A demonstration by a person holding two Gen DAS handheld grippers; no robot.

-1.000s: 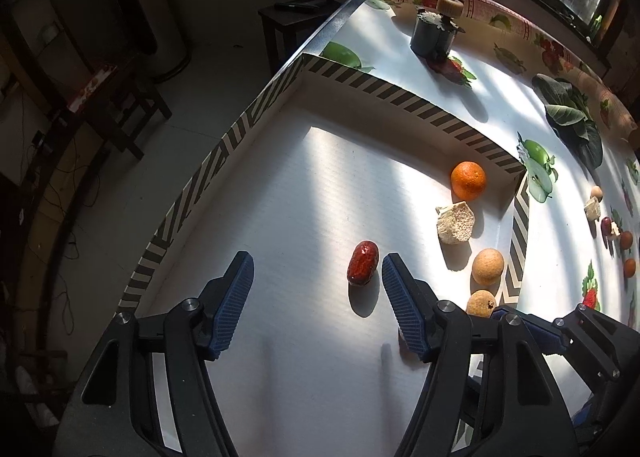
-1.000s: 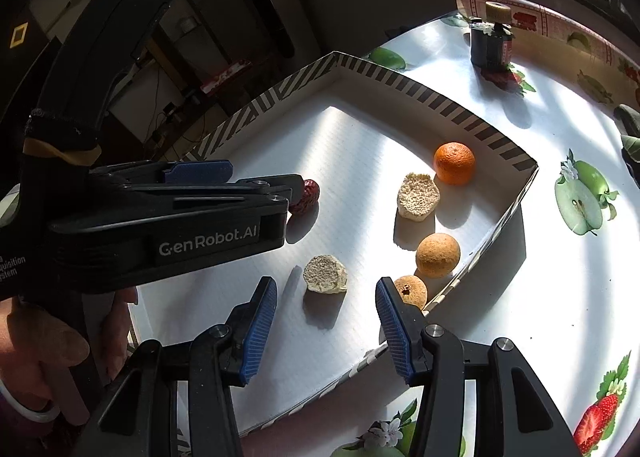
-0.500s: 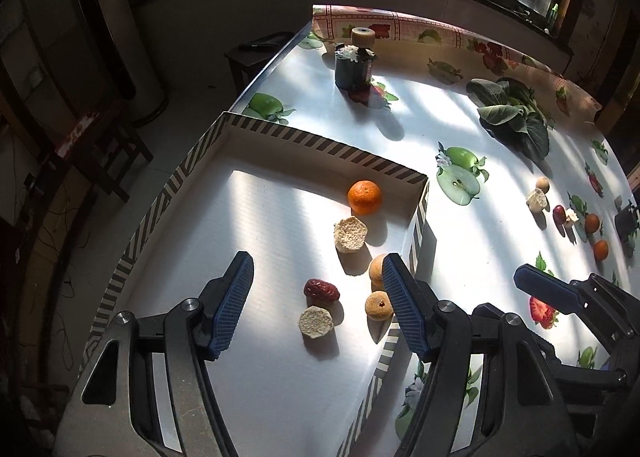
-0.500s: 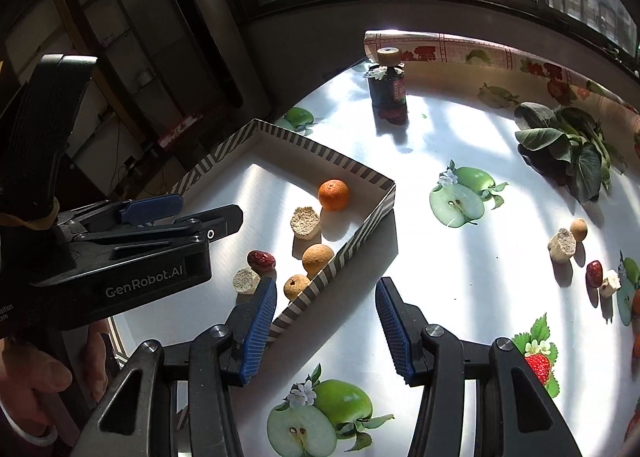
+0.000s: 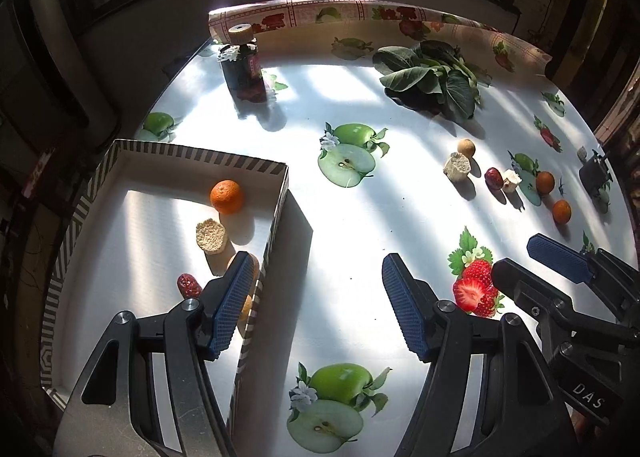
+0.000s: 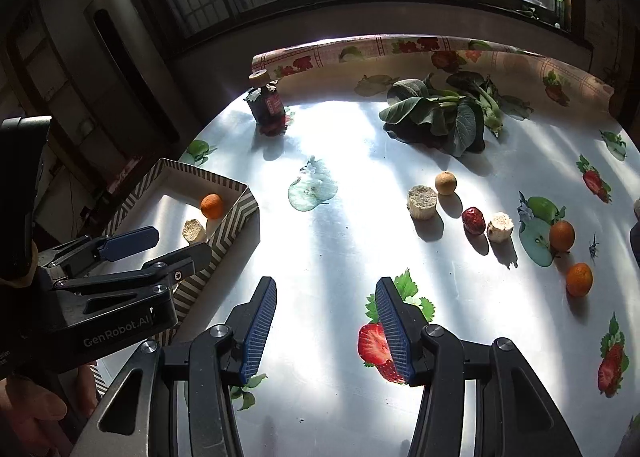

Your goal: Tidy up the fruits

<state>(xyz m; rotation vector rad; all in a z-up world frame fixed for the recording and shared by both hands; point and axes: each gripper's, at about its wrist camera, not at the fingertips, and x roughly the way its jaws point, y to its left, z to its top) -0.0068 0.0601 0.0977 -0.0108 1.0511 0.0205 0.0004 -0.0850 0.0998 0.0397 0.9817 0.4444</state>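
Note:
A striped-rim cardboard box [image 5: 276, 213] at the table's left holds an orange [image 5: 227, 196], a beige cut piece [image 5: 211, 235], a red date [image 5: 189, 285] and round tan fruits partly hidden behind my finger. Loose on the table at right lie a tan round fruit [image 6: 445, 182], a beige cut piece [image 6: 421, 201], a red date [image 6: 473, 220], a second cut piece [image 6: 500, 225] and two oranges [image 6: 561, 235] [image 6: 579, 279]. My left gripper [image 5: 320, 309] is open and empty above the box's right edge. My right gripper [image 6: 326, 331] is open and empty over the table.
A dark bottle with a cork lid [image 5: 242, 61] stands at the far left of the table. A bunch of leafy greens [image 5: 434, 77] lies at the back. A small dark object [image 5: 595, 173] sits at the right edge. The tablecloth has printed apples and strawberries.
Both grippers have drawn back from the box and swung right. The loose fruits on the table's right side have come into full view. Both stay open and empty.

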